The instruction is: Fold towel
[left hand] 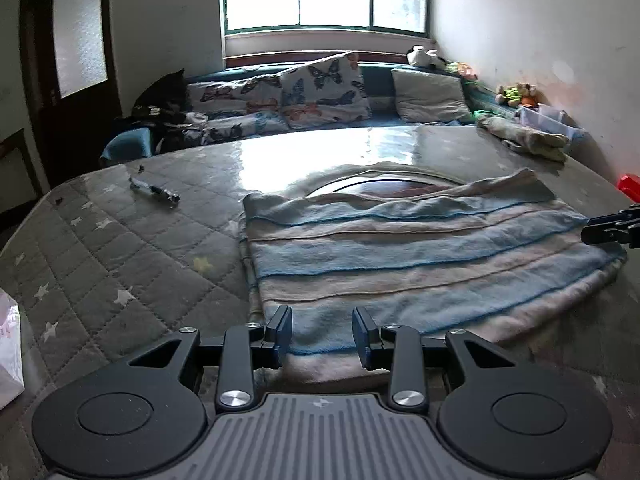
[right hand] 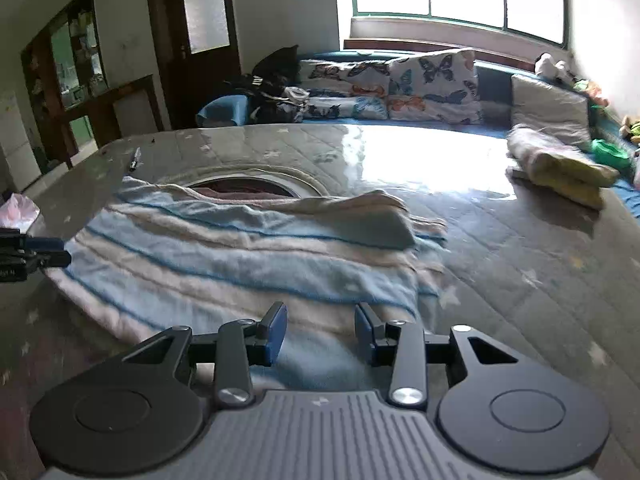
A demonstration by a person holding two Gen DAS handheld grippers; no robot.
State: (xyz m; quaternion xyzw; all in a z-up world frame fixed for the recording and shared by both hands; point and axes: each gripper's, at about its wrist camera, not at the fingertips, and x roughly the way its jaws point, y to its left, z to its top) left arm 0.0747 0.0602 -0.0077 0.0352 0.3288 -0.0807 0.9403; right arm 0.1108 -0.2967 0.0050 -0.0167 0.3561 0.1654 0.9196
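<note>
A blue and cream striped towel (left hand: 420, 256) lies folded over on the grey quilted table cover (left hand: 120, 248), its far edge rumpled. My left gripper (left hand: 322, 320) is open, its fingers just over the towel's near edge. In the right wrist view the same towel (right hand: 240, 256) spreads ahead, a loose flap bunched at its far right. My right gripper (right hand: 321, 318) is open above the towel's near edge. Each gripper shows at the side of the other's view: the right one (left hand: 612, 229), the left one (right hand: 36, 254).
A pen (left hand: 154, 189) lies on the cover at the far left. A round hole (left hand: 380, 186) in the cover shows behind the towel. Another folded cloth (right hand: 560, 168) sits at the far right. Butterfly cushions (left hand: 320, 88) line the bench under the window. A white bag (left hand: 10, 344) stands left.
</note>
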